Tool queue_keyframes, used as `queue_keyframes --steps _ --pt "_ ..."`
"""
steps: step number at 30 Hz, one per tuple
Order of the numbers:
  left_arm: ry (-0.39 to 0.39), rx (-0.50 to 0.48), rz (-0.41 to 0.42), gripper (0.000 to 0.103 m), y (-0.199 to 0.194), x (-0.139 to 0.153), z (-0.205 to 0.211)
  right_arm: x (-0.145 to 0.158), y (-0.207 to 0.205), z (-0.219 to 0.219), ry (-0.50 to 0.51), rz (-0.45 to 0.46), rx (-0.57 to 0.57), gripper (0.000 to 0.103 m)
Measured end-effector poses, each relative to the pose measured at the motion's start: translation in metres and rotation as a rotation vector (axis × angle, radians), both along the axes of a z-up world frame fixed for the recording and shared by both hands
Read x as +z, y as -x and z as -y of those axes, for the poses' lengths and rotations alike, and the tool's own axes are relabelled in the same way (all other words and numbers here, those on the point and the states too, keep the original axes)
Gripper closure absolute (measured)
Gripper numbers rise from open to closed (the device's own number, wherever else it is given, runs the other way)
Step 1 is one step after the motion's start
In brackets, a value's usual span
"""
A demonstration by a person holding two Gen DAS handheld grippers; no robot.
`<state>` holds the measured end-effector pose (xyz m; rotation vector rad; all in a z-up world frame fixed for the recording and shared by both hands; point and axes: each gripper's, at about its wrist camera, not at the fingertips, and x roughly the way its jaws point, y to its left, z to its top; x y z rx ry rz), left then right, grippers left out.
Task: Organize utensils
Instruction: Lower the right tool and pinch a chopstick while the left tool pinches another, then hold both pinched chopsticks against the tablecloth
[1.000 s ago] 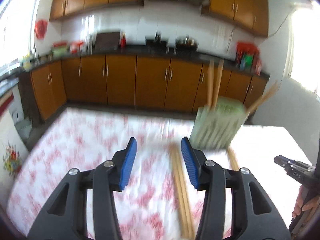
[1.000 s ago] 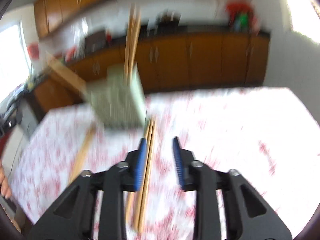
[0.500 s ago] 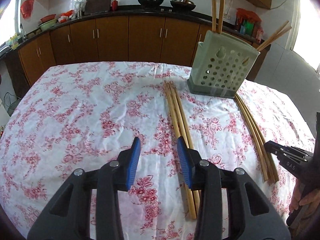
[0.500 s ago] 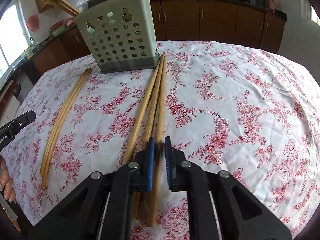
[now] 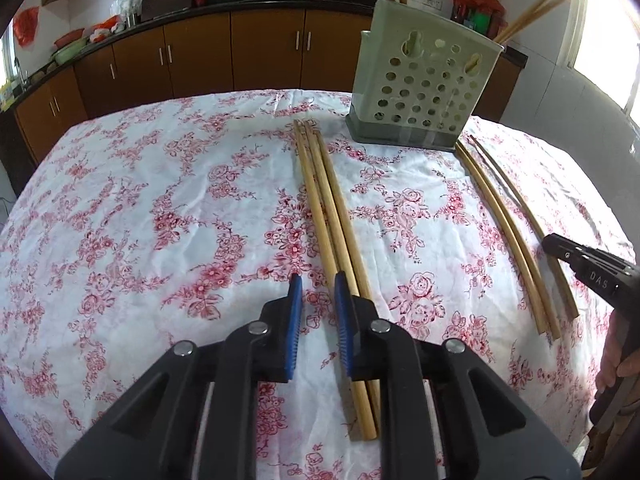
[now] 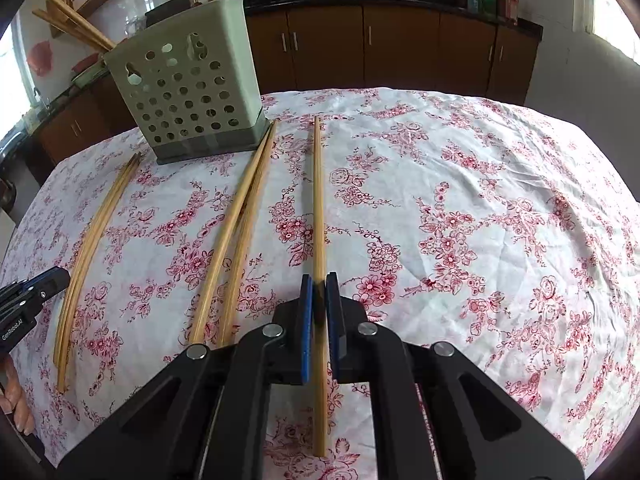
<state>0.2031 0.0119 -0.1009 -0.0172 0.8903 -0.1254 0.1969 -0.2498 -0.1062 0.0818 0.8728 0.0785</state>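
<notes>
Presently, the right gripper (image 6: 319, 284) is seen clamped on a single bamboo chopstick (image 6: 318, 200), which is pinched between the blue pads (image 6: 306, 320) and runs forward along the fingers, pointing toward the far edge of the floral tablecloth (image 6: 480, 220). Its near end projects back beneath the gripper body. Whether the stick is lifted clear of the cloth cannot be told.

The left gripper (image 5: 316, 284) is held with its jaws parted, nothing between the pads (image 5: 295, 320). It is positioned low over the cloth, just beside a bundle of three chopsticks (image 5: 332, 216); its right finger overlaps that bundle in the left wrist view, but contact cannot be confirmed.

In the right wrist view, a pair of chopsticks (image 6: 236, 232) is noted lying left of the gripped one, their far tips close to the base of the holder. A further curved-looking group (image 6: 96, 232) lies farther left, near the left gripper's tip.

The perforated pale green utensil holder (image 6: 188, 96) stands upright at the far side of the table, with several chopsticks (image 6: 74, 26) already leaning inside it. Brown kitchen cabinets (image 6: 400, 48) are recorded behind the table.
</notes>
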Motion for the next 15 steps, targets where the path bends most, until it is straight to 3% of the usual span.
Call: queue_keyframes --steps 9,12,15 --pt "-0.025 -0.013 -0.004 0.086 -0.003 -0.005 0.010 0.002 0.006 0.000 0.008 0.003 0.021 0.095" --pt "-0.033 0.013 -0.001 0.094 -0.008 -0.006 0.005 0.002 0.007 -0.002 0.021 0.007 0.030 0.095" --pt "-0.031 0.062 -0.003 0.094 -0.018 -0.006 -0.011 0.002 0.003 0.003 0.023 0.012 0.012 0.095"
